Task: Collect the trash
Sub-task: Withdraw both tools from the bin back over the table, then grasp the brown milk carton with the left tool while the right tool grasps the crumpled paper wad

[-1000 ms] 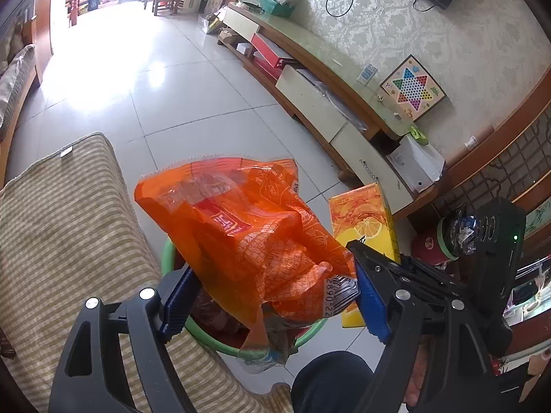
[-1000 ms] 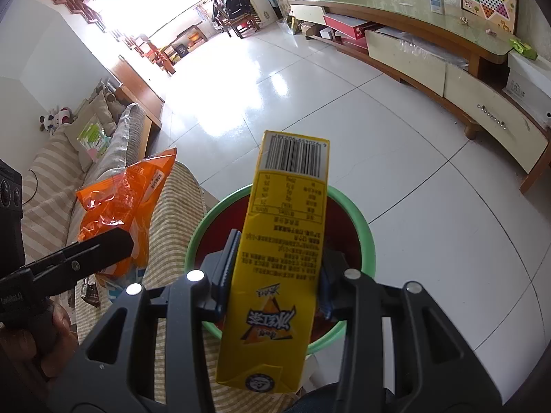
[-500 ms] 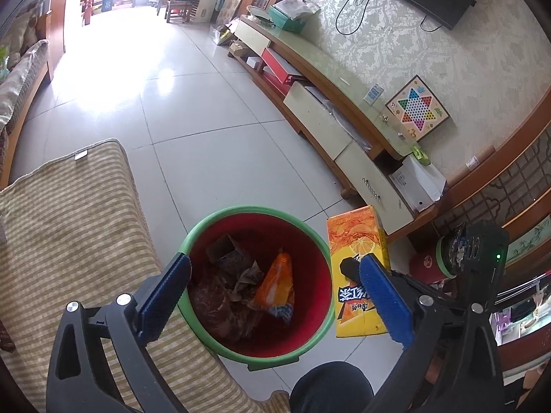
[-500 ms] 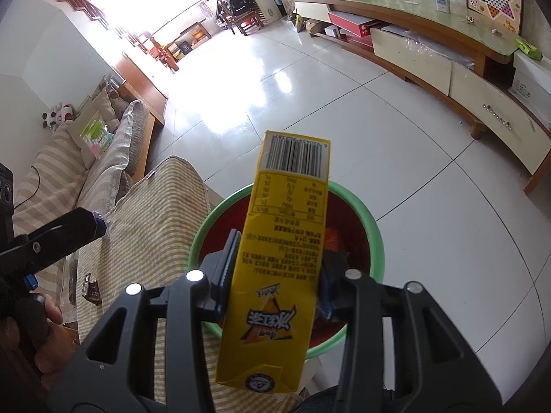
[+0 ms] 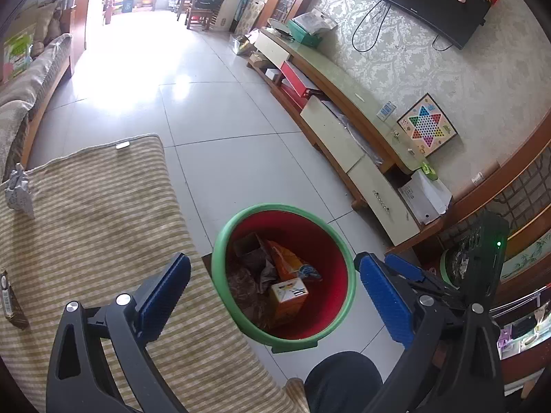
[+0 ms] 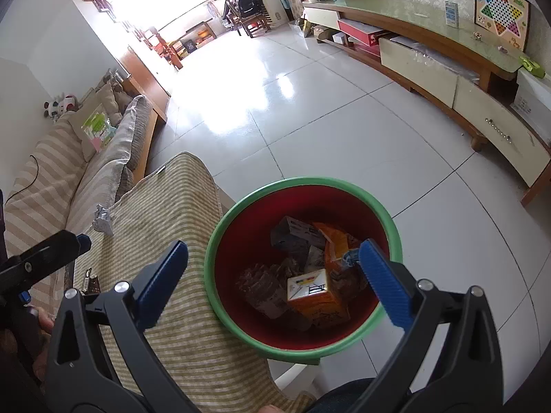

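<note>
A red bin with a green rim (image 5: 220,241) (image 6: 299,182) stands on the floor beside the striped cushion. Inside lie the orange bag (image 5: 287,260) (image 6: 339,241), the yellow carton (image 5: 287,296) (image 6: 311,290) and darker scraps. My left gripper (image 5: 272,292) is open and empty above the bin. My right gripper (image 6: 272,282) is open and empty above the bin too. A crumpled silver wrapper (image 5: 17,196) (image 6: 101,220) and a small dark packet (image 5: 10,301) (image 6: 90,280) lie on the cushion.
The striped cushion (image 5: 86,227) (image 6: 165,206) fills the left. A sofa (image 6: 69,158) runs behind it. A long TV cabinet (image 5: 344,120) (image 6: 430,51) lines the right wall. Tiled floor (image 5: 224,158) lies between. My left gripper shows at the left edge of the right wrist view (image 6: 41,258).
My left gripper opened and dropped the orange bag into the bin. Then my right gripper opened and the yellow carton fell into the bin.
</note>
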`<state>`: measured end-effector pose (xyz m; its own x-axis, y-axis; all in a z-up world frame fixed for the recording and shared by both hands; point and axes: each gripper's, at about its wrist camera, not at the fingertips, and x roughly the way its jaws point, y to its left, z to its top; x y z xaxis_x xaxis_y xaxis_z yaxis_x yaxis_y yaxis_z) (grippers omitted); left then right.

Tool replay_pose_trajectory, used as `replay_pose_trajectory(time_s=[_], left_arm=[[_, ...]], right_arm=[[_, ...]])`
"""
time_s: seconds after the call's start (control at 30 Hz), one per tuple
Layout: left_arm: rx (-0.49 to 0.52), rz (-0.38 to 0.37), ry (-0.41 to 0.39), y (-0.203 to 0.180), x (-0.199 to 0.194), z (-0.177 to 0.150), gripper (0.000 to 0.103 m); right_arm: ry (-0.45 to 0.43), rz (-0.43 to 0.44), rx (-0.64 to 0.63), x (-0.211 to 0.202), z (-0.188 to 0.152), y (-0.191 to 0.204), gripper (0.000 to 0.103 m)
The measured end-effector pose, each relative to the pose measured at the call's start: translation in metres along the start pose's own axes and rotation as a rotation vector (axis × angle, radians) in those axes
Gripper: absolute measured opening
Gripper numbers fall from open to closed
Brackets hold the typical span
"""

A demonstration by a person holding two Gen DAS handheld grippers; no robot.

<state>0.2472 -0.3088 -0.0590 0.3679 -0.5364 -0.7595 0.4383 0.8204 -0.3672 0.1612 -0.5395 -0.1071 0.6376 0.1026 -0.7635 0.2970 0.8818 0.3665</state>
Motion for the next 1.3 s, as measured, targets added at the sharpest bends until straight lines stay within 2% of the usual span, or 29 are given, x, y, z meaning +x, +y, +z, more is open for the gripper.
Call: replay_pose_trajectory(time_s=[0.17,0.67,0.77,0.87,0.97,1.13,1.3], left_arm=[[-0.029,0.028,-0.025,0.021,-0.029,-0.019,0.095],[-0.174,0.146,-0.111,0.126,-0.122,-0.081,0.095],[-0.200,0.189,-0.133,0.148,-0.140,-0.094,0.095],[-0.188,0.279,-0.150,0.165,-0.153,-0.108,0.095],[-0.198,0.332,-0.146,0.188,-0.161,-0.123,0.095],[-0.307,0.354,-0.131,0.234,-0.162,-0.139,0.095],[-0.347,0.360,-0.106,0.260,-0.146,-0.139,0.095]], right_arm=[[-0.007,-0.011,-0.006,-0.006,-0.005,0.021,0.098],[0.014,0.050,-0.197,-0.009,-0.036,0.141,0.098],[0.022,0.060,-0.238,-0.009,-0.043,0.168,0.098],[0.030,0.075,-0.282,-0.008,-0.050,0.194,0.098],[0.043,0.083,-0.338,-0.004,-0.058,0.218,0.098],[0.055,0.102,-0.415,0.003,-0.070,0.254,0.098],[0.089,0.120,-0.446,0.024,-0.076,0.277,0.098]])
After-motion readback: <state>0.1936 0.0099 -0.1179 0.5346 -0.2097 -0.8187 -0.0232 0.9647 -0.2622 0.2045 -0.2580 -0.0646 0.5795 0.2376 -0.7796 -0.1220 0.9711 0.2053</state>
